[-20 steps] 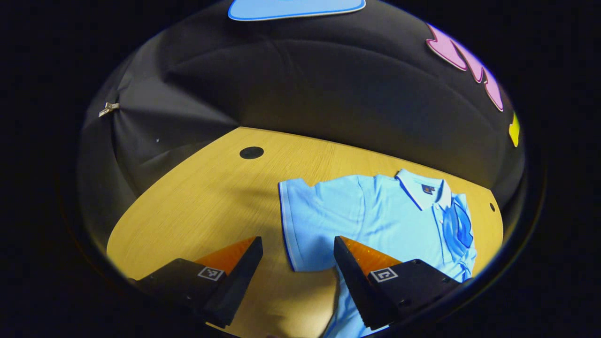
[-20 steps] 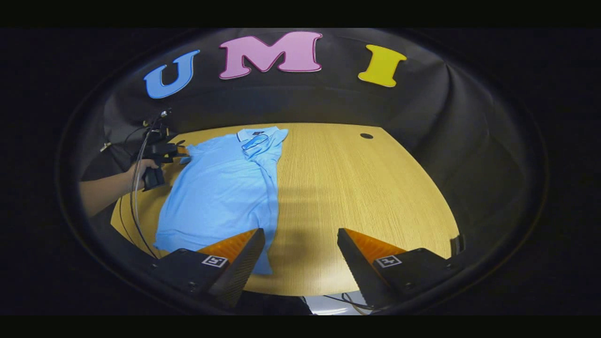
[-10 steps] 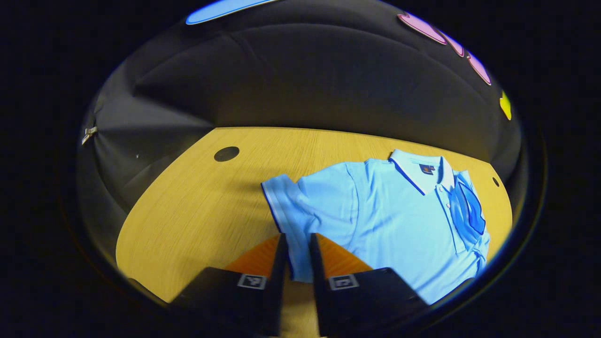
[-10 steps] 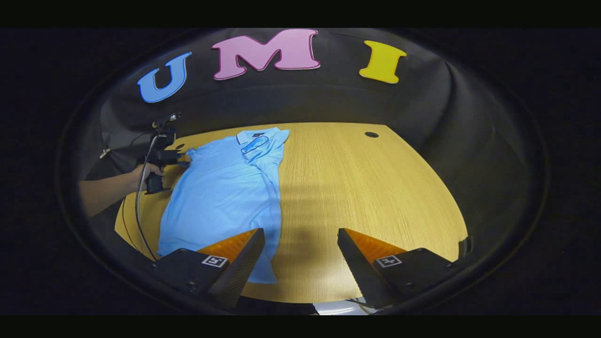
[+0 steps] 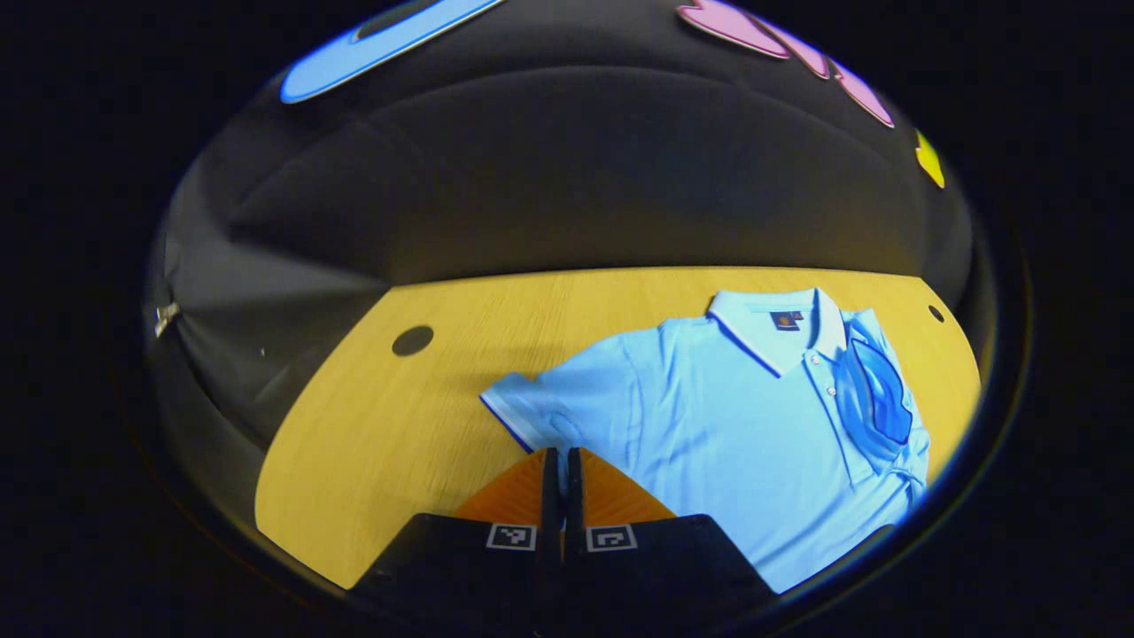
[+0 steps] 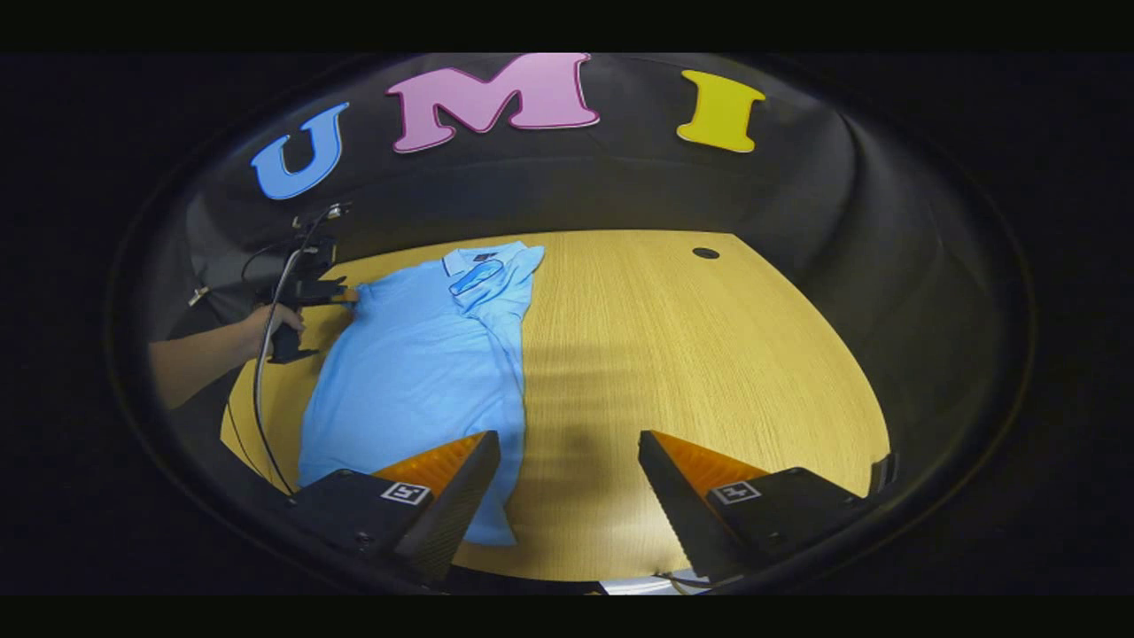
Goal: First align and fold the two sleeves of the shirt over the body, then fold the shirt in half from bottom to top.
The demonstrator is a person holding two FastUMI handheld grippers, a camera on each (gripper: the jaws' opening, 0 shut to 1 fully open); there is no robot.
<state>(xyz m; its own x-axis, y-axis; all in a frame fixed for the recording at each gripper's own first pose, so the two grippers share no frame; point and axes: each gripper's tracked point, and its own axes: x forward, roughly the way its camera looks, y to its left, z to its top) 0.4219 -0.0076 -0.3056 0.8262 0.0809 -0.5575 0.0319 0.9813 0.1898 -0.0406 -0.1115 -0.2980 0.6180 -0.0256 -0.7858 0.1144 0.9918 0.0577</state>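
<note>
**Fingers pinched at the left sleeve, right sleeve already over, bottom fold not started**

Fingers first: on the left gripper [image 5: 558, 461] they're pressed nearly together at the bottom of the left gripper view, just a thin slit between them. Their tips sit right at the cuff of the left sleeve [image 5: 532, 412]. I honestly can't tell whether any cloth is actually caught in that slit, since the sleeve edge ends right where the tips meet, but it looks like a pinch on the cuff or just beside it. In the right gripper view you can see that same gripper farther off, held in a hand [image 6: 279, 319] at the shirt's shoulder corner.

The right gripper [image 6: 567, 474] is spread wide, nothing between its fingers. It hangs near the bottom hem of the shirt [image 6: 416, 372], with one finger overlapping the hem corner in the view and the other over bare table [image 6: 709, 354]. Can't say it's touching anything.

Progress, as far as I can judge: the right sleeve [image 5: 873, 403] is folded across the chest beside the collar [image 5: 771, 323], so that one's done. The left sleeve lies out flat on the wood, so it's the step in hand. After that, the bottom-to-top fold is all left; the body lies full length toward the far wall.
</note>
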